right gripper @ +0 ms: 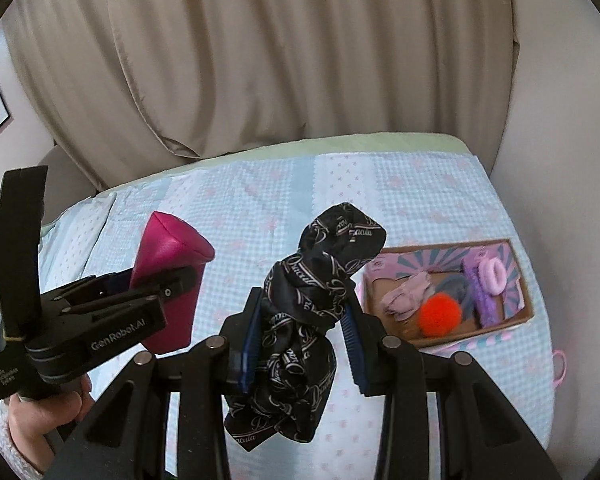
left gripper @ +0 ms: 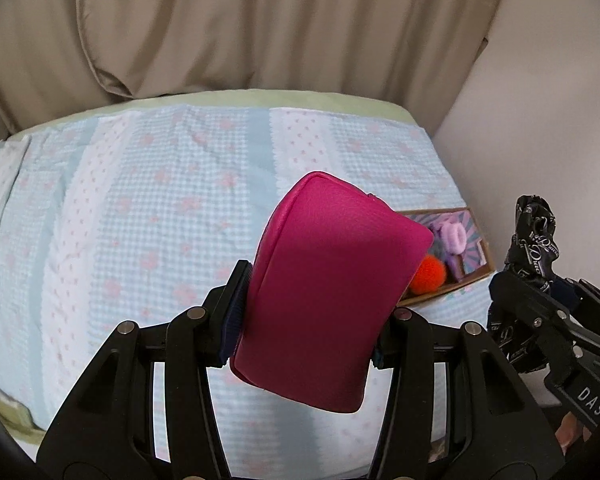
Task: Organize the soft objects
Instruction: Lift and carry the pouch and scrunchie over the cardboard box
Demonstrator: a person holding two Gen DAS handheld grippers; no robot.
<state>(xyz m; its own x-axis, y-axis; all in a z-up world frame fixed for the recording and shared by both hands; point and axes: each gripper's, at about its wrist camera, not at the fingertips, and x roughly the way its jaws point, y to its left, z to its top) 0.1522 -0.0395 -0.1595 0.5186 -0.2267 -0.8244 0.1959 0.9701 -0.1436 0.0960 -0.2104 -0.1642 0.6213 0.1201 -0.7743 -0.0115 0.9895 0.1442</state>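
Your left gripper point(left gripper: 306, 312) is clamped on the magenta pouch point(left gripper: 324, 292), holding it clear above the bedspread point(left gripper: 140, 208). Your right gripper point(right gripper: 300, 320) is clenched on the black printed scarf point(right gripper: 312, 304), which is bunched between the pads and hangs below them. The cardboard box point(right gripper: 526, 300) lies on the bedspread to the right, containing an orange pom-pom point(right gripper: 439, 314) and a lilac scrunchie point(right gripper: 492, 276).

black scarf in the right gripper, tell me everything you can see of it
The black scarf looks like thin, glossy satin printed with pale looping script. It is bunched and twisted into a rough rope, standing upright between the right gripper pads, which are shut on its middle. Its top curls over above the fingers; a loose corner hangs below. It is held in the air above the bedspread.
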